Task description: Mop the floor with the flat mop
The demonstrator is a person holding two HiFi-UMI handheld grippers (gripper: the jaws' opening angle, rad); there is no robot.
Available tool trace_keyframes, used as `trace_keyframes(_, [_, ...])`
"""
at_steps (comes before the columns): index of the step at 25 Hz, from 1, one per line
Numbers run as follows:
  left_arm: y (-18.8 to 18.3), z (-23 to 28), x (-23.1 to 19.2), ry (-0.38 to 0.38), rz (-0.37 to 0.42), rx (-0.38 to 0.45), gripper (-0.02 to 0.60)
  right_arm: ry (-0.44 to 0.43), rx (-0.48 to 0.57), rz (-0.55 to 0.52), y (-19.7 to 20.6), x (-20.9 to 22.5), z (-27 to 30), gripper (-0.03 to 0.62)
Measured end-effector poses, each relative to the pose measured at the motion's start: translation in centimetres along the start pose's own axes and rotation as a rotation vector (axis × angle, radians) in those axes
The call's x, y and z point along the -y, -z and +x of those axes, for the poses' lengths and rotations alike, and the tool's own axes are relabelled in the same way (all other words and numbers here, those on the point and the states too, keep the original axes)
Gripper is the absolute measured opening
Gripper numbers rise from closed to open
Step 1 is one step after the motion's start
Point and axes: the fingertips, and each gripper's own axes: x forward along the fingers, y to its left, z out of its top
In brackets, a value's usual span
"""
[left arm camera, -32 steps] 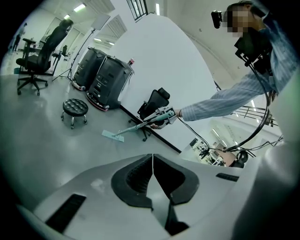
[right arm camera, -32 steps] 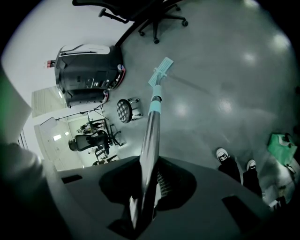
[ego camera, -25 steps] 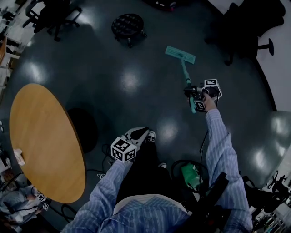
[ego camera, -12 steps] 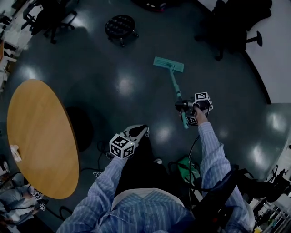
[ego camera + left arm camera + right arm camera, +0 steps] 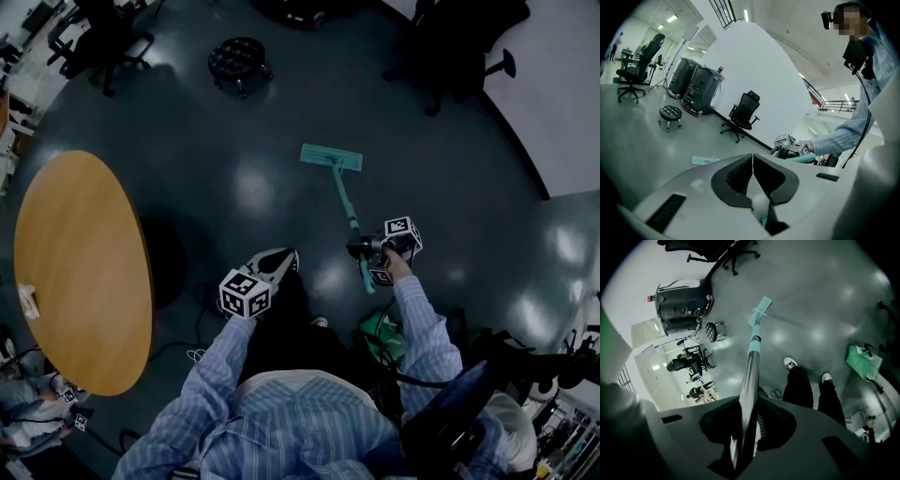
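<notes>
The flat mop has a teal head (image 5: 331,157) lying flat on the dark floor and a teal and silver handle (image 5: 347,211) slanting back toward me. My right gripper (image 5: 364,247) is shut on the upper part of that handle; in the right gripper view the handle (image 5: 749,380) runs out between the jaws to the mop head (image 5: 760,311). My left gripper (image 5: 279,265) hangs low in front of my legs, shut and holding nothing. The left gripper view shows its pads (image 5: 753,169) pressed together, with the mop head (image 5: 705,160) and the right gripper (image 5: 786,146) beyond.
A round wooden table (image 5: 70,272) stands at my left. A black wheeled stool (image 5: 236,60) and office chairs (image 5: 450,42) sit at the far side of the floor. A green bag (image 5: 386,335) and cables lie by my feet.
The mop head has slid back toward me and to the left across the floor, with the right gripper pulling the handle in. The left gripper stayed low by my legs.
</notes>
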Motion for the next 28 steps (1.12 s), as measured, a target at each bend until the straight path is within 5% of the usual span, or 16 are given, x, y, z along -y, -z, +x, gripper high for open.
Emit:
trace_keyframes(10, [3.1,-3.0,5.9,-0.019,0.042,0.025,0.009,0.045,-0.057,-0.025,10.6,11.0,-3.4,0.081])
trace_keyframes(28, [14.4,-9.4,19.0,0.060,0.104,0.006,0.009,0.088,-0.123,-0.050,27.8,28.9,-7.6,0.081])
